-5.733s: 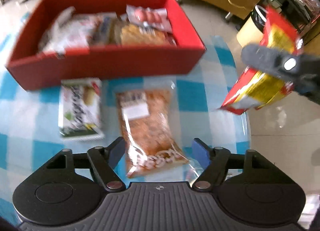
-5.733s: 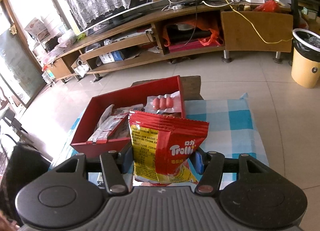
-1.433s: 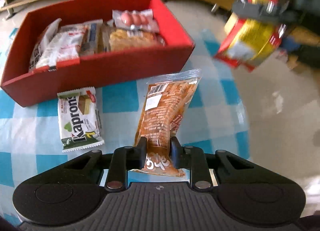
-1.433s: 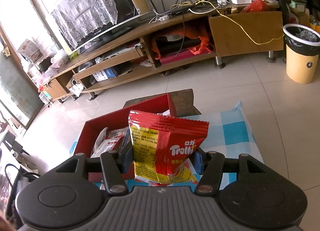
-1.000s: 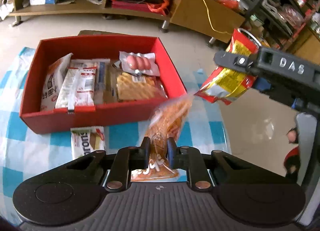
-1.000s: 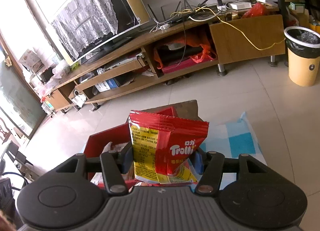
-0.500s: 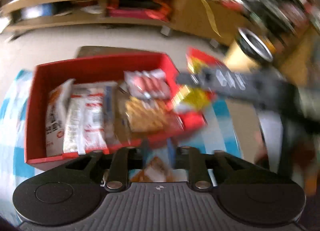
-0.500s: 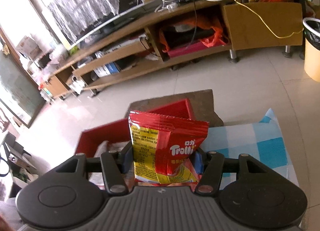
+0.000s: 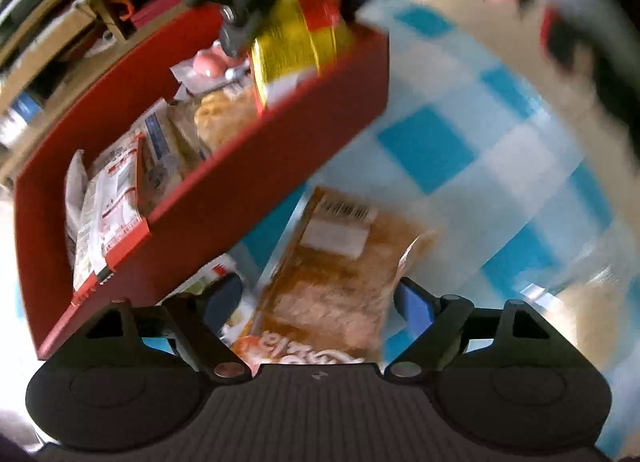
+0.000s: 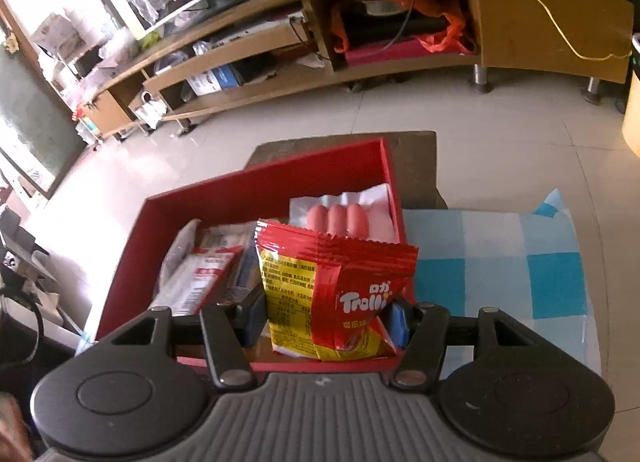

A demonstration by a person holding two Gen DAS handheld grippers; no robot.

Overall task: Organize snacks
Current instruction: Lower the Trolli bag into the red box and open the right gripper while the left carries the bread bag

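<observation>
Right gripper (image 10: 326, 320) clenched on red gummy bag (image 10: 340, 290), bag upright over red box (image 10: 248, 186), near-right corner, above box interior; only descent and release seem left. Left gripper (image 9: 318, 298) jaws opening, orange snack packet (image 9: 332, 278) lying loose between them on checked cloth (image 9: 428, 142), just outside box front wall, long axis pointing toward box.

red box (image 10: 264, 186) crowded, checked cloth (image 10: 516, 258) open
</observation>
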